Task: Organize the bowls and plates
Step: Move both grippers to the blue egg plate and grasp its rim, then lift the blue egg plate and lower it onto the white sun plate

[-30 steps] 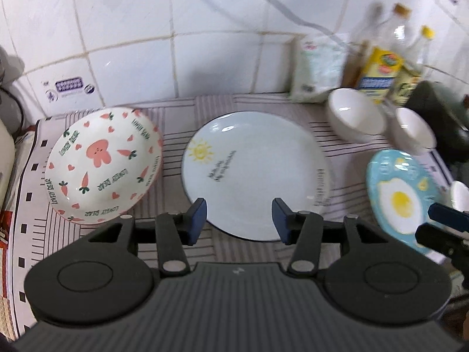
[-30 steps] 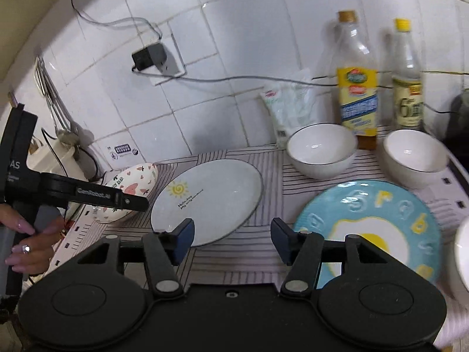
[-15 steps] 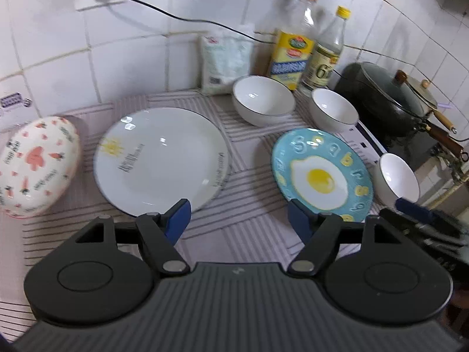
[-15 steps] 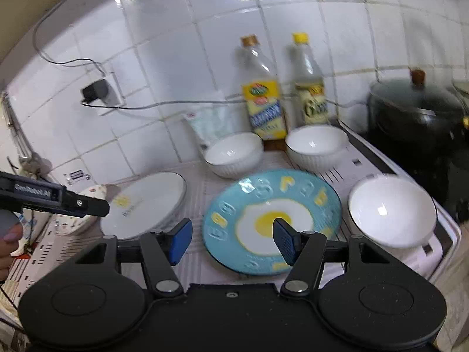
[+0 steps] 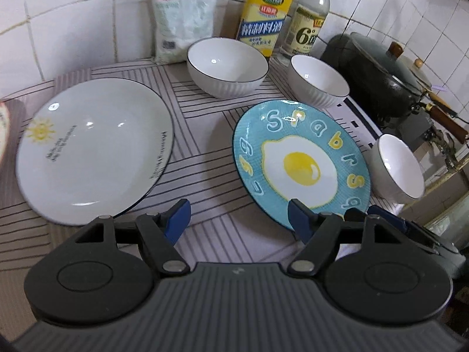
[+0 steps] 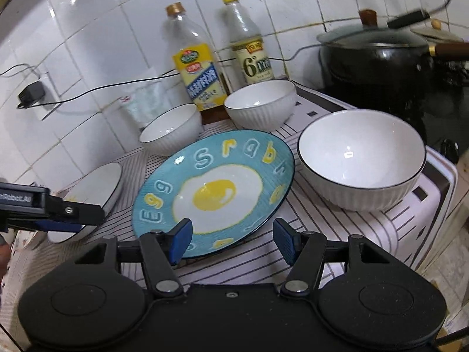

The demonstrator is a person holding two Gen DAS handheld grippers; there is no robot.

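A blue fried-egg plate [image 5: 302, 161] [image 6: 214, 190] lies on the striped mat, with a white sun-print plate [image 5: 93, 149] [image 6: 96, 187] to its left. Three white ribbed bowls stand around it: one at the back [image 5: 227, 67] [image 6: 171, 129], one back right [image 5: 318, 80] [image 6: 261, 102], one at the right [image 5: 398, 167] [image 6: 362, 158]. My left gripper [image 5: 239, 220] is open, hovering between the two plates. My right gripper [image 6: 231, 240] is open just above the near edge of the egg plate. The right gripper's tips also show in the left wrist view [image 5: 395, 223].
Two bottles [image 5: 265, 14] [image 5: 310, 20] and a white bag [image 5: 181, 20] stand against the tiled wall. A dark lidded pot [image 5: 381, 76] [image 6: 378, 67] sits at the right on a stove. A charger [image 6: 30, 94] and cable hang on the wall.
Both grippers have swung right and come closer to the counter. The pink-print bowl has nearly left the left view. The egg plate and right bowl now loom larger. The left jaws opened wider.
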